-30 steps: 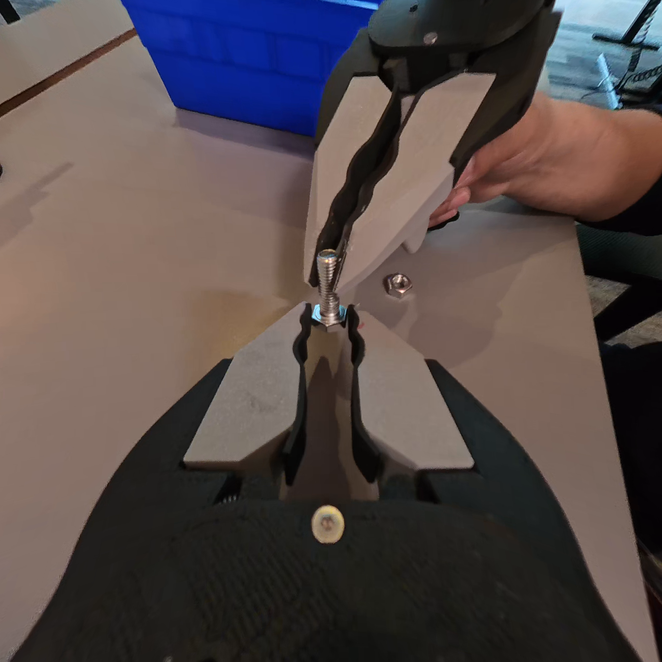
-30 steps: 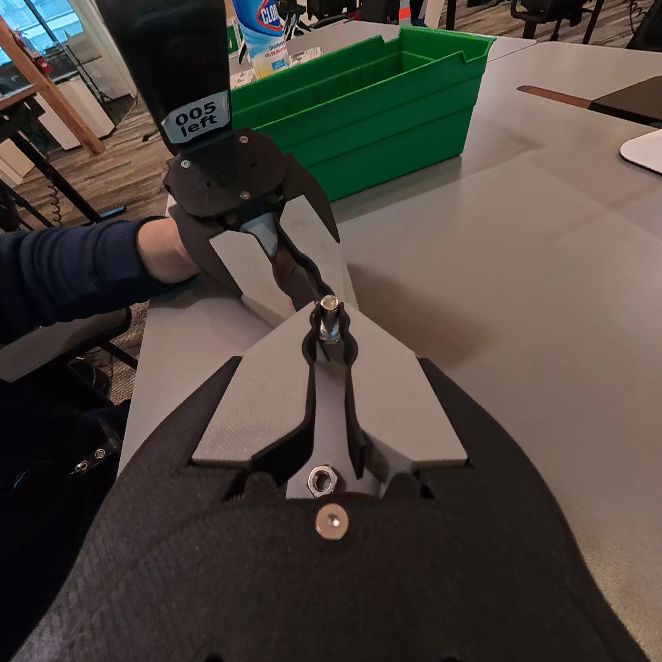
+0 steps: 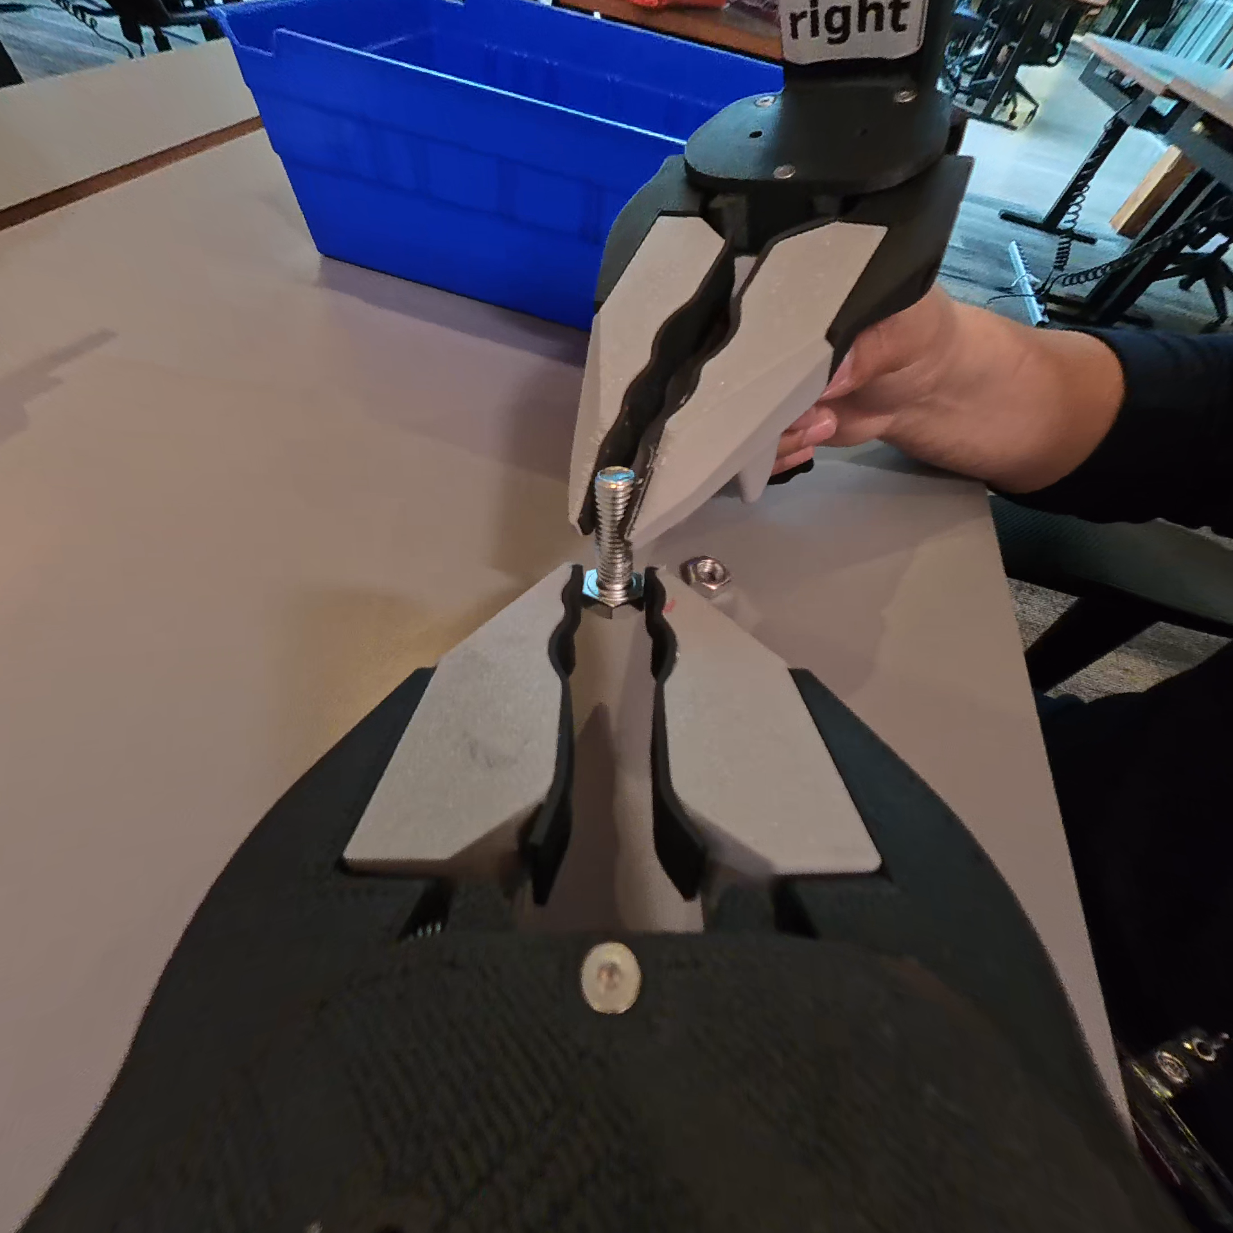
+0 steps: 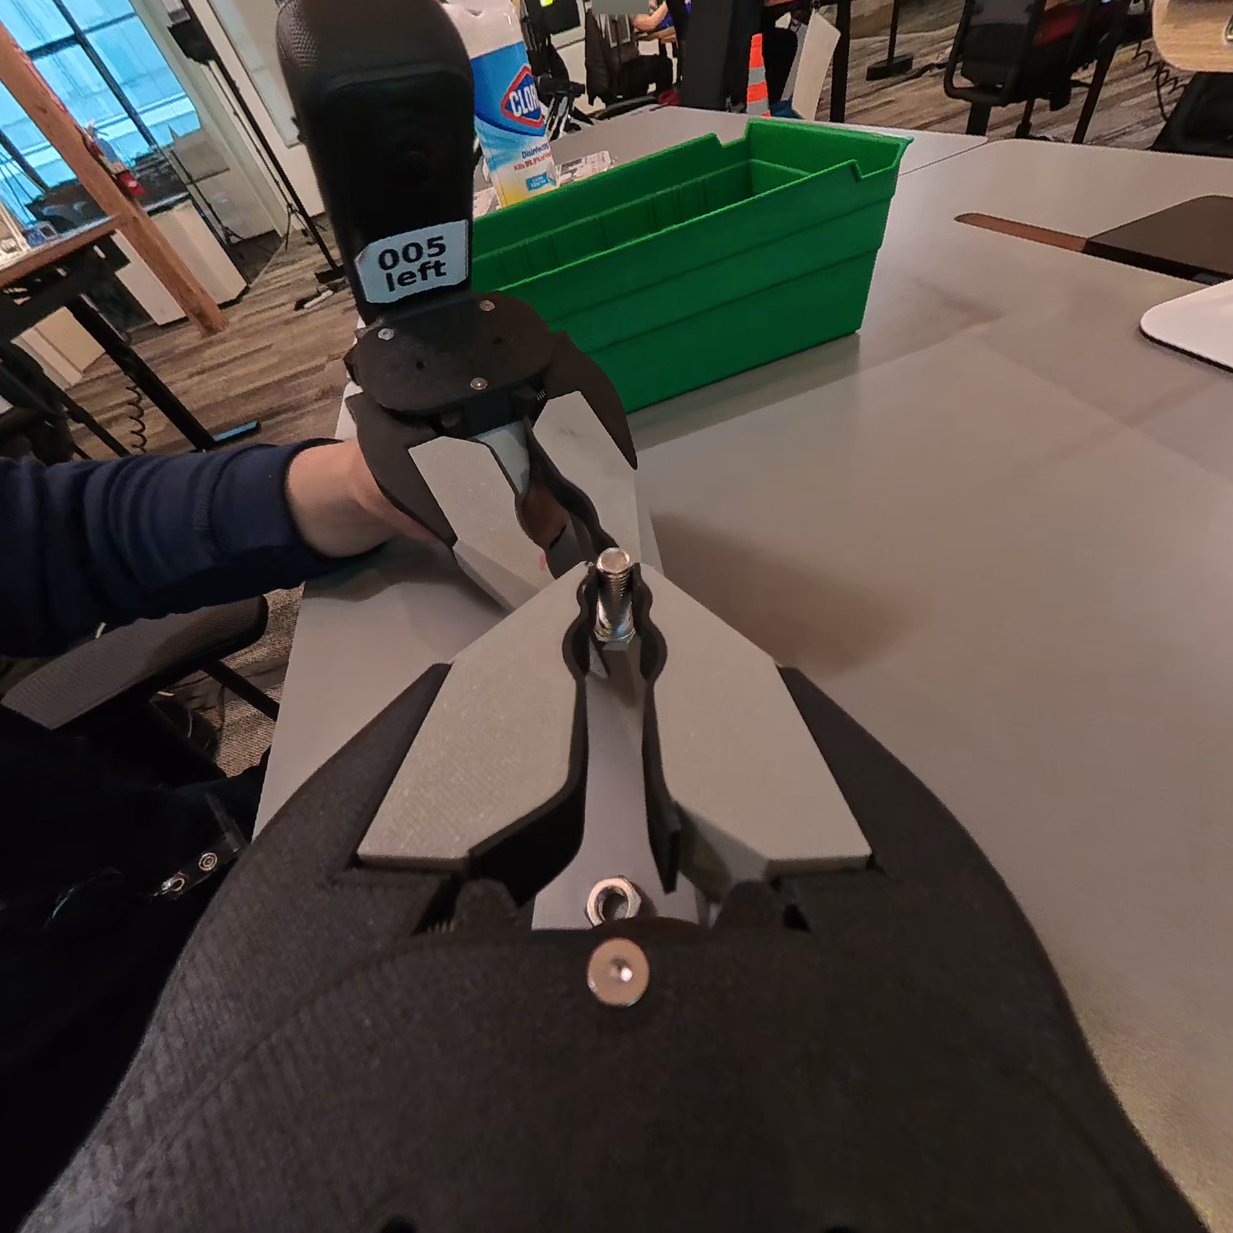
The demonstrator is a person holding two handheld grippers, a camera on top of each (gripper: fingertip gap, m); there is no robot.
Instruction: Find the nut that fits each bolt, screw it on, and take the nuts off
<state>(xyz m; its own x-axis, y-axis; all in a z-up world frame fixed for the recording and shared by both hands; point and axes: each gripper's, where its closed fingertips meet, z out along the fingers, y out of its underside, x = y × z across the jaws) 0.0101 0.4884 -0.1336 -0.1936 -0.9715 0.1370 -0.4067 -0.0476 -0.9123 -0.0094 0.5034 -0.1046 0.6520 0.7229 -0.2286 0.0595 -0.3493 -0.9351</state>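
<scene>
Both grippers remain clamped: bolt (image 3: pixel 615 527), nut (image 3: pixel 610 590).

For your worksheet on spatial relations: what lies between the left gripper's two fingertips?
The nut threaded on the bolt, clamped between the left gripper's fingertips; the left wrist view shows it best.

Black tongs (image 3: pixel 610 587) with grey fingers (image 3: pixel 480 747); navy sleeve (image 4: pixel 133 527).

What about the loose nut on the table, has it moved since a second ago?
No. The loose nut lies flat on the table just right of the bolt, as before; only the camera shifted.
</scene>
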